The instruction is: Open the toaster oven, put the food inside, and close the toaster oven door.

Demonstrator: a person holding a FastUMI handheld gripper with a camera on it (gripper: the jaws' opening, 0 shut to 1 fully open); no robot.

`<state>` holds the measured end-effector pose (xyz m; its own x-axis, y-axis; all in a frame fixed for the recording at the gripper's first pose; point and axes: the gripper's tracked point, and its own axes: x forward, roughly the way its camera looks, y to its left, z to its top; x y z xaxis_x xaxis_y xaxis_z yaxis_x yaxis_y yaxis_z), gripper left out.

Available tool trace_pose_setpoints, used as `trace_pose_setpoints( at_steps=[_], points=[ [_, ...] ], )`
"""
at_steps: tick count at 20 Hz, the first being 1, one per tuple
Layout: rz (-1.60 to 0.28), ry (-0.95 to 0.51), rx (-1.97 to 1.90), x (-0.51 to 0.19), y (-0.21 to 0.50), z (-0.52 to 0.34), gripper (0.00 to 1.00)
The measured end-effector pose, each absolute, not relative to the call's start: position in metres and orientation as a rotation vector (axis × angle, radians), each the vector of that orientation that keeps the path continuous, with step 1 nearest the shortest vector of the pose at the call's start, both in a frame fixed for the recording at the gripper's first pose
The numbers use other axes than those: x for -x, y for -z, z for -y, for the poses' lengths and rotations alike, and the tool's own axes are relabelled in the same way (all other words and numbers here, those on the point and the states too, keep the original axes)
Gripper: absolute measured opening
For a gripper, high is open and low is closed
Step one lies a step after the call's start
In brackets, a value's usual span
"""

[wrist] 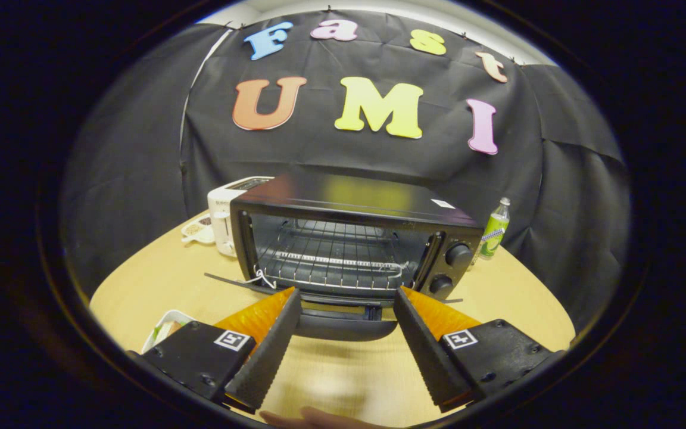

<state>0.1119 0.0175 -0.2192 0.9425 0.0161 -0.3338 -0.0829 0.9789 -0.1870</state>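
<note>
A black toaster oven (355, 238) stands on the wooden table (158, 280) just ahead of my fingers. Its door (343, 319) is folded down flat toward me, with the handle between my fingertips. The wire rack (331, 259) inside is bare. My gripper (348, 298) is open, the two black fingers with orange backs spread wide on either side of the door handle and holding nothing. A white tray with food (164, 329) sits on the table behind my left finger, partly hidden by it.
A white toaster (227, 217) stands against the oven's left side, with a small dish (199, 229) beyond it. A green bottle (493, 229) stands to the oven's right. Two knobs (450, 268) are on the oven's right panel. A hand (313, 419) shows below the fingers.
</note>
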Motion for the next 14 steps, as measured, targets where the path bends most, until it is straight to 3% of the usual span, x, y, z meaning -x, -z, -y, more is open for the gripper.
trace_pose_setpoints(
  at_steps=[14],
  points=[
    [-0.471, -0.077, 0.230, -0.081, 0.286, -0.007, 1.00]
  ],
)
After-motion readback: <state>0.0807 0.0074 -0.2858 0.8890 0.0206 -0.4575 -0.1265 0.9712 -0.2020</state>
